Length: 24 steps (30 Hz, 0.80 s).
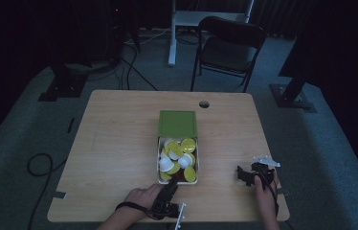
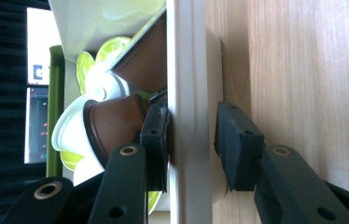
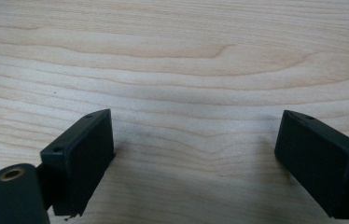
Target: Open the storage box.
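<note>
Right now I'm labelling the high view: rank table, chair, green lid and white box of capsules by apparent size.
1. table
2. chair
3. green lid and white box: about alike, so unranked.

A dim room with dark, nearly black surroundings. A light wooden rectangular tabletop with rounded corners stands on a grey-green carpeted floor; a small round cable hole sits near its far edge. Beyond the tabletop, a black folding chair with a dark seat faces the table. Just beside the chair, to its left, stands the white leg of another desk. Black cables trail across the carpet at the far left, and another black cable loop lies on the floor near the tabletop's left side. Dark metal stand bases rest on the floor at the far left and right. A dark curtain hangs at the back.
</note>
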Available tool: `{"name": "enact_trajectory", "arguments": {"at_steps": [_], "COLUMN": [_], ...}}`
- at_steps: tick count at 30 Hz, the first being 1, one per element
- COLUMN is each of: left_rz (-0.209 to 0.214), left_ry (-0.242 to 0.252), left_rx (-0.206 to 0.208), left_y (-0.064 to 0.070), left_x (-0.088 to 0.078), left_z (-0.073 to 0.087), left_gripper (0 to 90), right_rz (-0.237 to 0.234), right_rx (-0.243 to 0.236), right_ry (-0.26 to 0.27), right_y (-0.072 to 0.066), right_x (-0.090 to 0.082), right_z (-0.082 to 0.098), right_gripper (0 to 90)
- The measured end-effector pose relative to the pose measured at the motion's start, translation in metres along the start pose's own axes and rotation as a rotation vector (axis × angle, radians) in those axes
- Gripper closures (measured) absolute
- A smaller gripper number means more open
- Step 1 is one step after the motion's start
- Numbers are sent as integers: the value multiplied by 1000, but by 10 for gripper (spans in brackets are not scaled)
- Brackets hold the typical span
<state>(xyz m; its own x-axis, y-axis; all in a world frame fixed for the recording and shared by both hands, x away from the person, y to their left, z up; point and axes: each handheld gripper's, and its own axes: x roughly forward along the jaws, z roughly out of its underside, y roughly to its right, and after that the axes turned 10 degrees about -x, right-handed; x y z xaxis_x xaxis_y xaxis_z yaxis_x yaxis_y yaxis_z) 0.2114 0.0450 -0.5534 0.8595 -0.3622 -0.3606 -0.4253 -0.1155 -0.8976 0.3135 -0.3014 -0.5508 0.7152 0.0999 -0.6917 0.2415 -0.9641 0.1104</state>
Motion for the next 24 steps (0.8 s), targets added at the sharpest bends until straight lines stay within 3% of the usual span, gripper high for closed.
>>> {"name": "enact_trajectory", "arguments": {"at_steps": [5,6,10,18,24], "left_rz": [19,48,88,117,150], "left_ry": [15,38,55,87,126], "left_rx": [-30,-54,-88,-151,-223], "left_y": [-4,-8,-12,-26,-39], "left_x": [-3,-7,-9,-14,-19], "left_z": [0,0,1,0,-1], "left_gripper": [658,657,657,608,567], "right_rz": [0,0,0,0,0], "right_rx": [0,0,0,0,0], "right_ry": [0,0,0,0,0], "right_y": [0,0,0,0,0], "right_x": [0,0,0,0,0], "right_z": [0,0,0,0,0], "right_gripper": [111,111,111,111,111]}}
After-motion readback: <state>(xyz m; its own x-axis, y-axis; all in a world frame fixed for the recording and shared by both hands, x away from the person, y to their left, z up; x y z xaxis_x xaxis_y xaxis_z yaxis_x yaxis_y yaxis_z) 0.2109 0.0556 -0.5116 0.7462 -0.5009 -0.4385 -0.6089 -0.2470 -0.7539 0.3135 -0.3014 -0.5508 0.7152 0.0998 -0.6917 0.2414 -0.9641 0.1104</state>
